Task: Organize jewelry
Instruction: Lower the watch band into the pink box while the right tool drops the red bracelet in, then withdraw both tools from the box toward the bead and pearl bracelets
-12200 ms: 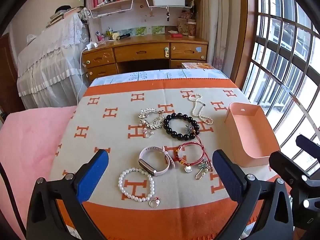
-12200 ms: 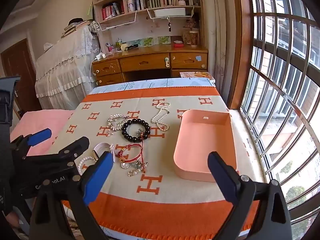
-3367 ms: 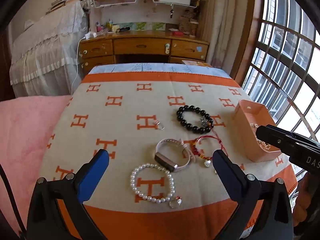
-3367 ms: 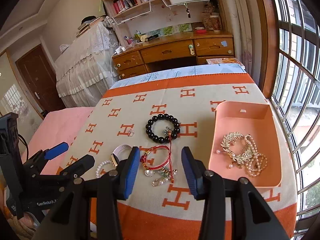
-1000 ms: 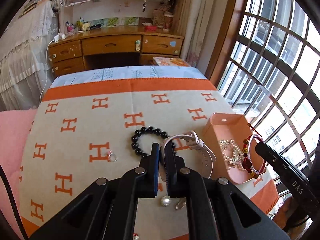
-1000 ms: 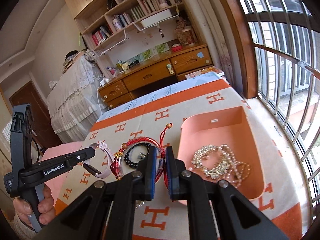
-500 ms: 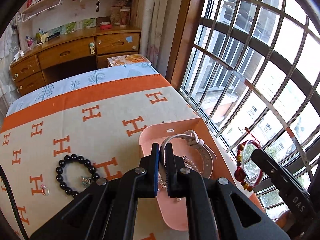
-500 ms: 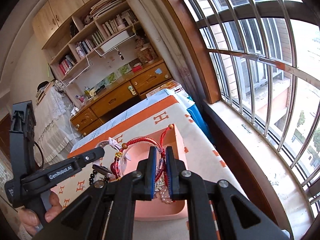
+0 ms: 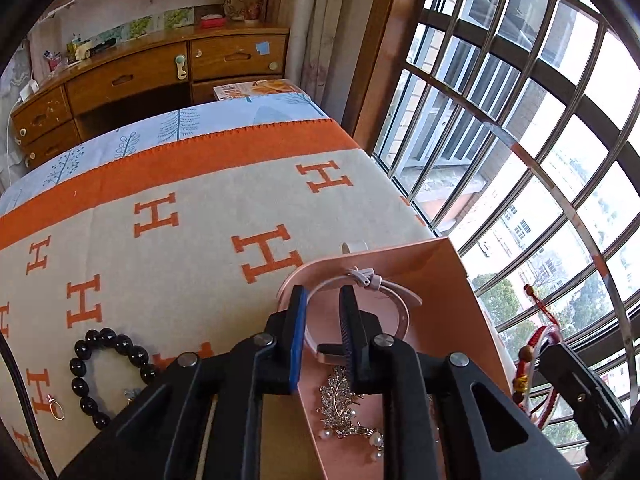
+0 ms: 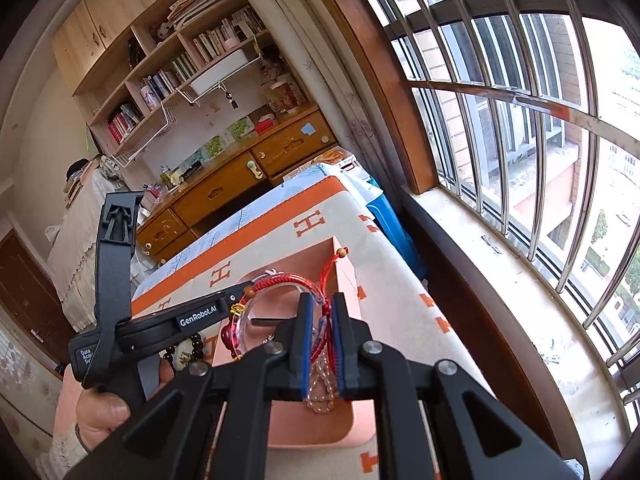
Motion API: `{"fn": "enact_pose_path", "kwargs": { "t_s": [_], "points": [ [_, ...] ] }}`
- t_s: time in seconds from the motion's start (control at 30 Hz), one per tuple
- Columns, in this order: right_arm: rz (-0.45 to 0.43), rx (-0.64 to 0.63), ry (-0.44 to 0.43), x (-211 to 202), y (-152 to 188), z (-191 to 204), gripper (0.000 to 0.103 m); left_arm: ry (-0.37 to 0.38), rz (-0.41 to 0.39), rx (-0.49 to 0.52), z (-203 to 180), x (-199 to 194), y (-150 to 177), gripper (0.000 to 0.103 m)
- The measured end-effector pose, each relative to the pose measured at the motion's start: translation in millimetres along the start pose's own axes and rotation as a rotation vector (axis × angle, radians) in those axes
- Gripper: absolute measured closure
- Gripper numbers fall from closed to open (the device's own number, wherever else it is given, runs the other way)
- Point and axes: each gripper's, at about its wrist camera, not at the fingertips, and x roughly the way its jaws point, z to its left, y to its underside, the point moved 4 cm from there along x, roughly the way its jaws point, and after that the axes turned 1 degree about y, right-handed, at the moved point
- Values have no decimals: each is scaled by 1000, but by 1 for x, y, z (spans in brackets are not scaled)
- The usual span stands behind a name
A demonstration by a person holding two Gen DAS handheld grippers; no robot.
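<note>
left gripper (image 9: 323, 312) parted a little, pink watch band (image 9: 394, 300) looped between the pads w/ its dark face low in the gap; can't tell if still pinched. hangs over pink tray (image 9: 472, 320). right gripper (image 10: 320, 322) clamped on red cord bracelet (image 10: 288, 280), also above tray. in tray: silver brooch w/ pearls (image 9: 340, 404), clear bead strand (image 10: 320, 384). left on orange h blanket (image 9: 160, 256): black bead bracelet (image 9: 108, 368), small ring (image 9: 56, 412).

One pink tray (image 9: 460, 280), one watch (image 9: 360, 280), one red bracelet (image 10: 280, 282), one black bead bracelet (image 9: 100, 372), one ring (image 9: 56, 410), one brooch (image 9: 340, 404).
</note>
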Motion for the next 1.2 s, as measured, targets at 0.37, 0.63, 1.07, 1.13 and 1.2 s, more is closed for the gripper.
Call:
{"fn": "enact_pose_path", "kwargs": {
  "t_s": [0.37,0.63,1.07,1.13,1.2],
  "points": [
    [102,-60,-37,16,21,21,94,-82,-191,-57,26,-85,5,32],
    [175,-126,-30,21,40,38,93,-178,-238,-74,59,-128,36,30],
    [161,-134,-27,3,45,54,91,-191,-206,-233,117,-179,84,21],
    [157,-147,-36,1,46,61,91,-204,-219,-242,122,-190,90,21],
    [157,-159,-45,-1,48,67,91,-207,-228,-253,128,-199,95,21]
  ]
}}
